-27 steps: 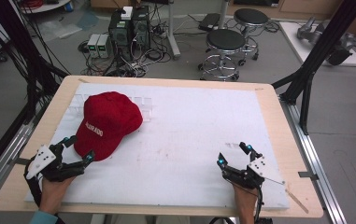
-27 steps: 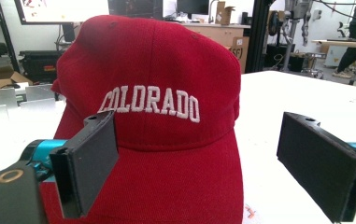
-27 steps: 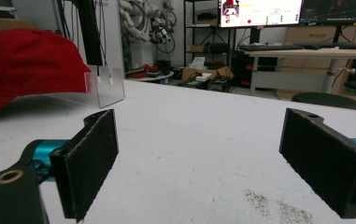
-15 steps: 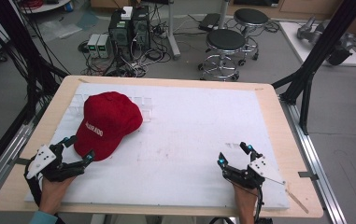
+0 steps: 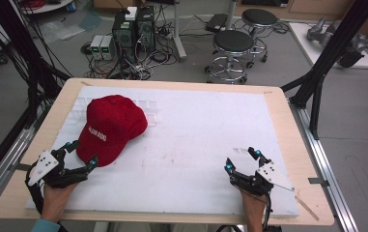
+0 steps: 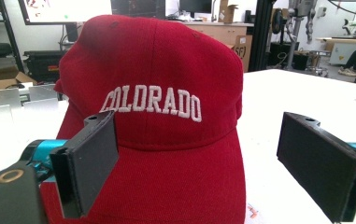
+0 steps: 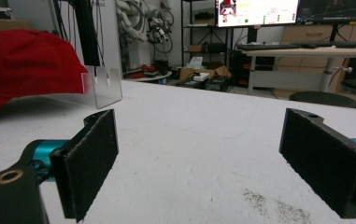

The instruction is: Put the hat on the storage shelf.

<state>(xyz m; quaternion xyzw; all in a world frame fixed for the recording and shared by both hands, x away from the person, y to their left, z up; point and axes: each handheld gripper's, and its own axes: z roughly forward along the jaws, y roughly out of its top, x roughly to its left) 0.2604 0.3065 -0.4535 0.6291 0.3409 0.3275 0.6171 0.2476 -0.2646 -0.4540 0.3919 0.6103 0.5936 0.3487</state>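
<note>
High view shows almost nothing changed over the last second: the left gripper (image 5: pixel 75 155) sits in the same spot at the near-left of the table (image 5: pixel 288 121), and the red cap (image 5: pixel 111 126) has not shifted, so the reach appears to have paused right at the brim. The jaws of that gripper are spread wide, with the front edge of the brim lying between them or just ahead of them. In the left gripper view the cap (image 6: pixel 152 121) rises directly ahead of the jaws, its "COLORADO" lettering facing the camera, the brim running down between the 2 black pads; whether either pad touches the fabric cannot be told. The right gripper (image 5: pixel 243 163) also holds its place at the near-right, jaws released and gripping nothing, well apart from the cap. In the right gripper view only bare white table lies between its jaws, with the cap (image 7: pixel 21 65) far off beyond the left jaw beside a small clear plastic piece (image 7: pixel 102 88). Judged from this, the grasp has not yet started; closing the left jaws on the brim looks like the next move.
</note>
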